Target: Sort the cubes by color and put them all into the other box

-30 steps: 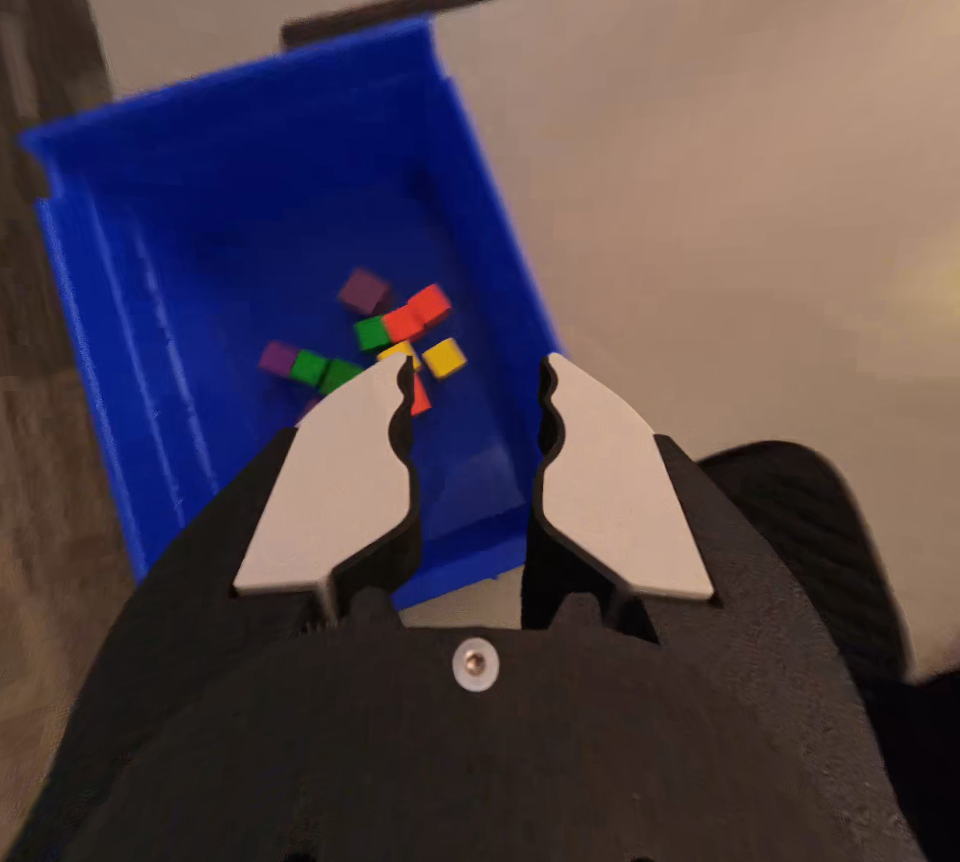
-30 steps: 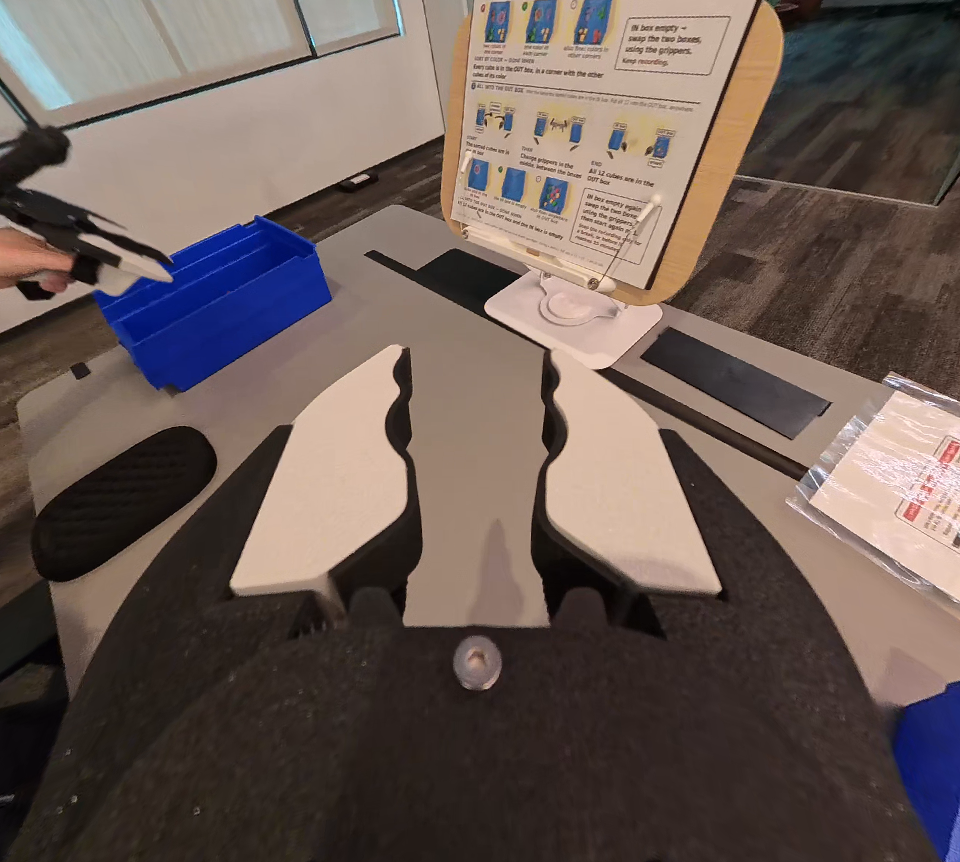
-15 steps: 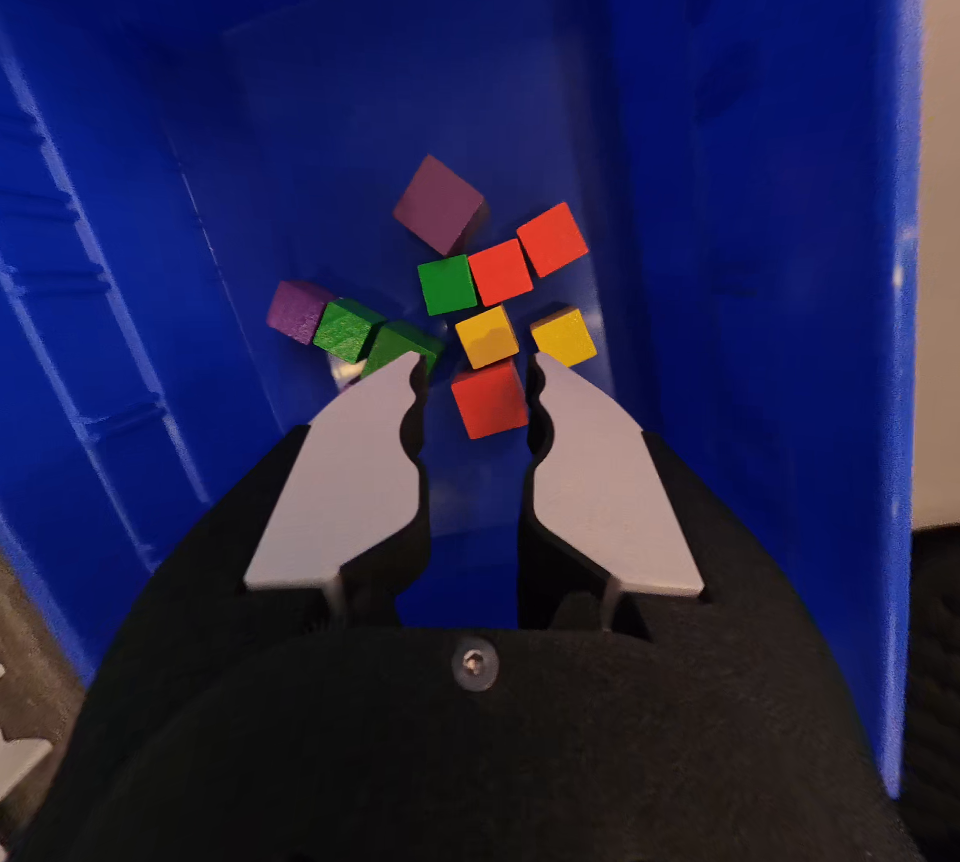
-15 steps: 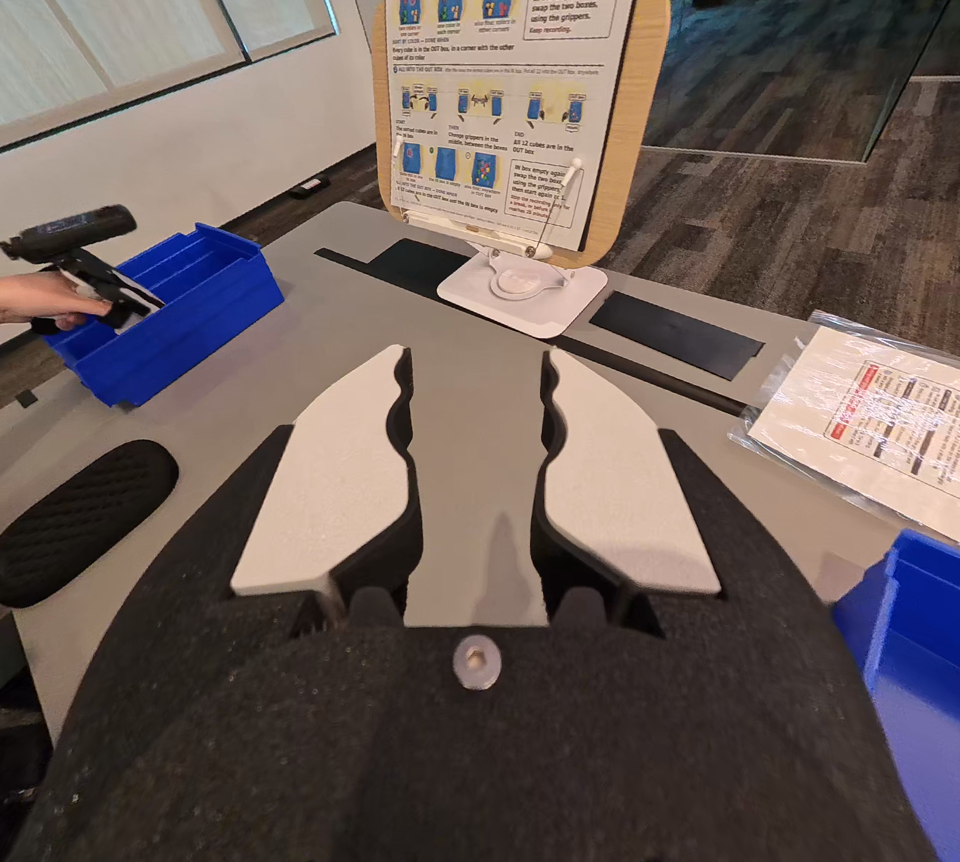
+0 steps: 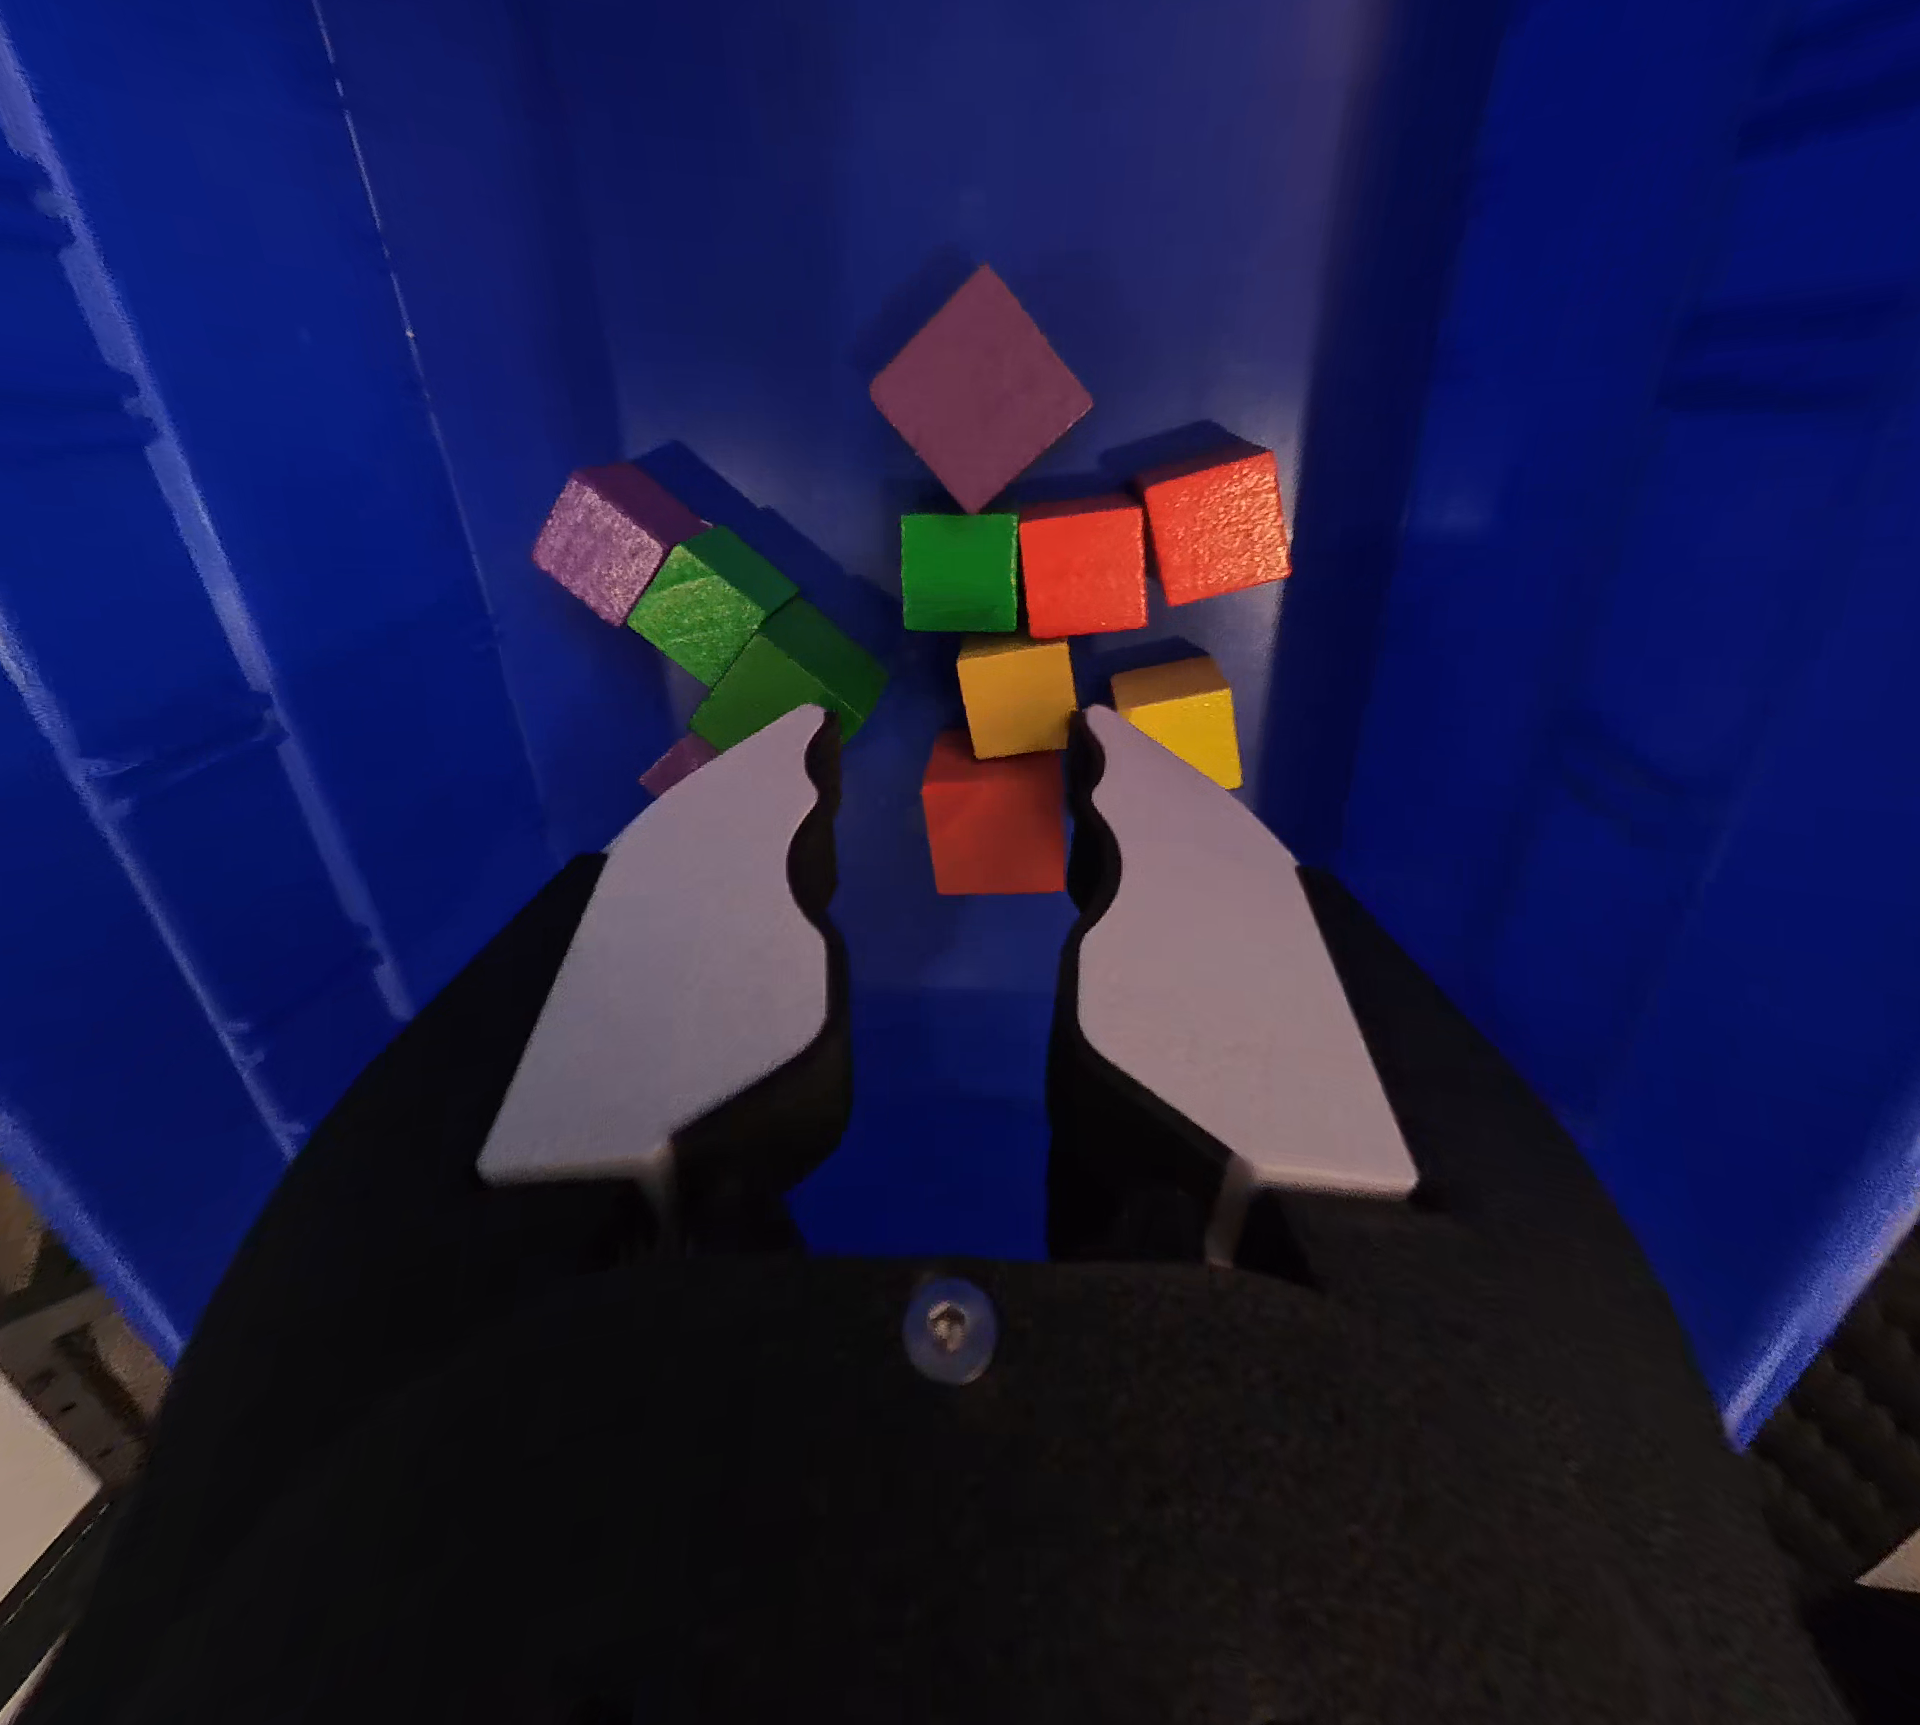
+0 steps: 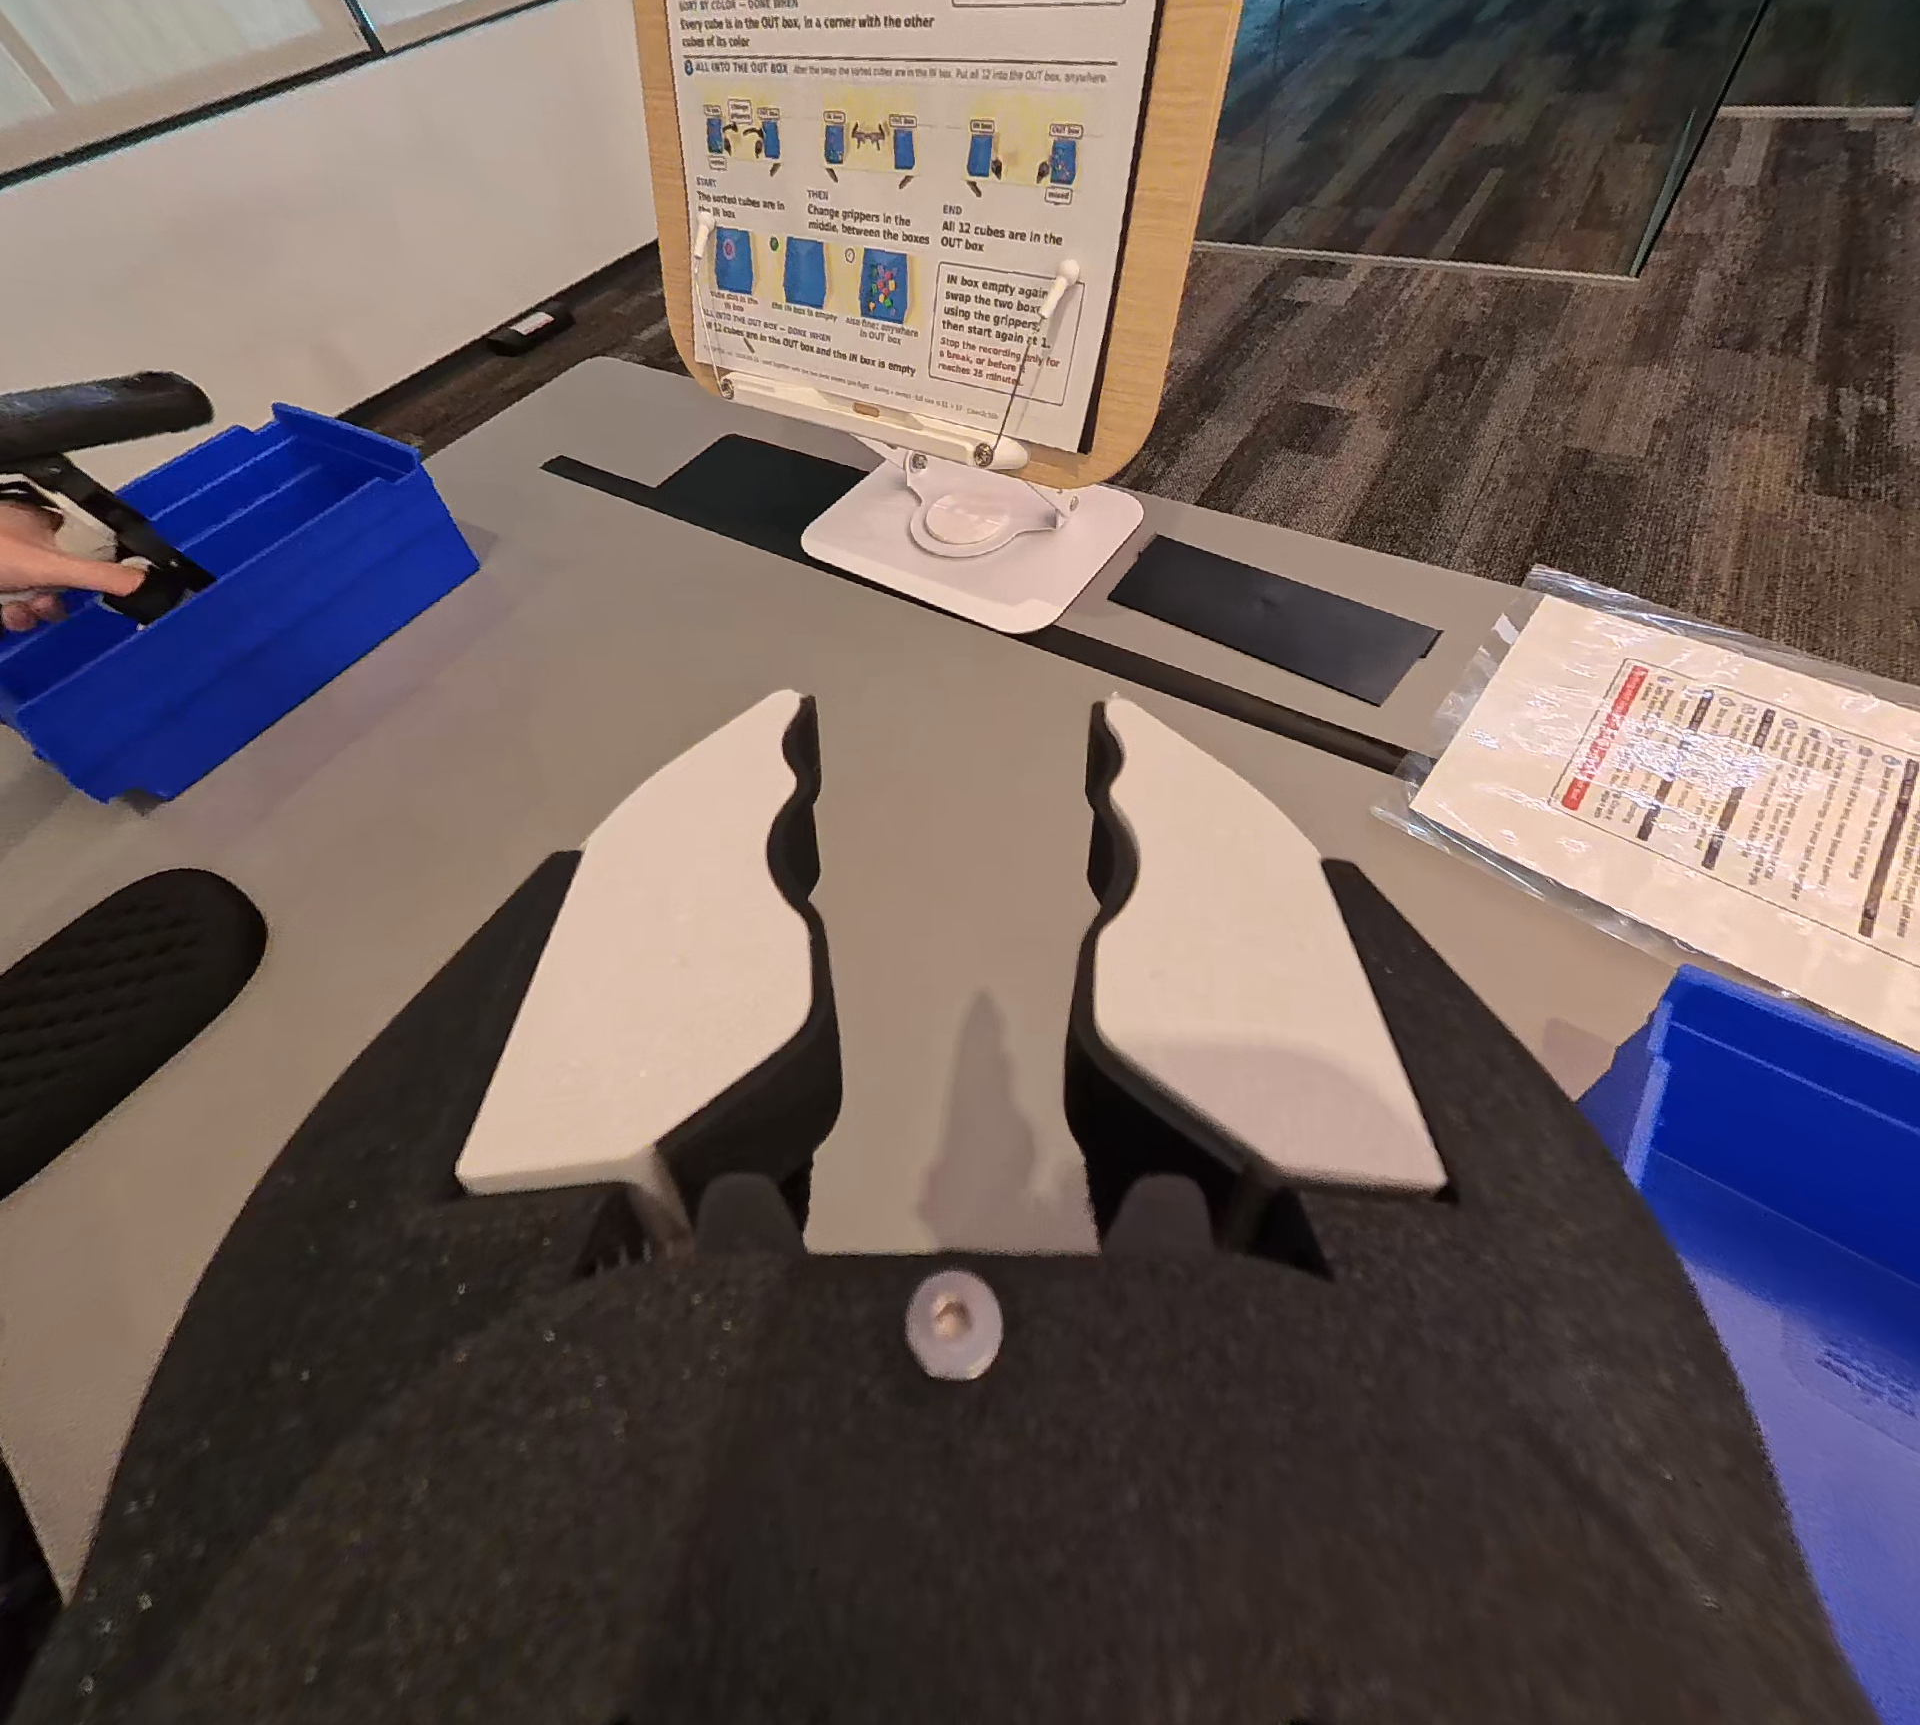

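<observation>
1. Reaching down into the blue box, the left gripper has its jaws wide apart and holding nothing, with the nearest red cube sitting between the tips, close against the right one.
2. Over on the table, the right gripper hovers wide and empty too, the other box just beside it at the right edge.
3. Trouble ahead, I'd say: that red cube touches a yellow cube, so closing now could drag or flip the yellow one along.
4. Another risk: the left tip sits right by a green cube and could nudge it.
5. Count visible: three red, three green, three purple (one barely peeking out), two yellow. Eleven on show; any more are hidden.
</observation>
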`<state>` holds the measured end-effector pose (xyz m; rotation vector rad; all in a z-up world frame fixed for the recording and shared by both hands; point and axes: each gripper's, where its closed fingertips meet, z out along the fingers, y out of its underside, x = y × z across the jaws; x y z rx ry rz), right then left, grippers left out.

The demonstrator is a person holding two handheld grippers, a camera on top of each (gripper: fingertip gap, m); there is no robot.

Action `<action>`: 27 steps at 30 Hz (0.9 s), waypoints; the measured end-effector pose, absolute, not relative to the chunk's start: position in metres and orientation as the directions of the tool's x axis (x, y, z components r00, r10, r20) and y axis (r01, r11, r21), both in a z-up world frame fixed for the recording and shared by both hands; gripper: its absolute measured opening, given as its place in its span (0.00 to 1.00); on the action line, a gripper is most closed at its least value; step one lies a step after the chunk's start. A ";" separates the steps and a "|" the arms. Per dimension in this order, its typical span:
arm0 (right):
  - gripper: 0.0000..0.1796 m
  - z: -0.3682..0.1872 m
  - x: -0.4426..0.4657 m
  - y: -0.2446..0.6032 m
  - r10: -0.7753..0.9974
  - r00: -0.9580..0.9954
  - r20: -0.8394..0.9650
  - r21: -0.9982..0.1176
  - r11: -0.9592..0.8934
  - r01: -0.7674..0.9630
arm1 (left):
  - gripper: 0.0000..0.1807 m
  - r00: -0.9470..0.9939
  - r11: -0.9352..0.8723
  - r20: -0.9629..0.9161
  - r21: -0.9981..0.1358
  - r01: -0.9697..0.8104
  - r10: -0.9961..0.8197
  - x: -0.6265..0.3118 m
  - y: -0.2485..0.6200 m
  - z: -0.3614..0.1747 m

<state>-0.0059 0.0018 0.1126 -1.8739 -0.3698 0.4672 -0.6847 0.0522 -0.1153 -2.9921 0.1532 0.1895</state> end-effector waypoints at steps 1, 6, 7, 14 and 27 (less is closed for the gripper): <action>0.27 0.112 -0.005 0.002 0.463 0.876 -0.137 -0.940 -0.339 0.032 | 0.23 0.986 -0.986 -0.138 -0.127 -0.109 -0.091 -0.685 0.053 -0.115; 0.27 0.113 -0.002 0.002 0.458 0.880 -0.128 -0.943 -0.332 0.035 | 0.24 0.992 -0.984 -0.089 -0.147 -0.101 -0.088 -0.675 0.057 -0.111; 0.27 0.113 -0.003 0.002 0.460 0.878 -0.130 -0.943 -0.331 0.034 | 0.24 0.992 -0.983 -0.084 -0.150 -0.109 -0.097 -0.672 0.057 -0.111; 0.27 0.110 0.000 0.002 0.449 0.885 -0.125 -0.938 -0.345 0.042 | 0.22 0.993 -0.987 -0.070 -0.120 -0.107 -0.099 -0.673 0.057 -0.117; 0.27 0.108 0.000 0.004 0.447 0.886 -0.120 -0.936 -0.349 0.049 | 0.12 0.985 -0.977 -0.039 -0.126 -0.172 -0.168 -0.677 0.055 -0.131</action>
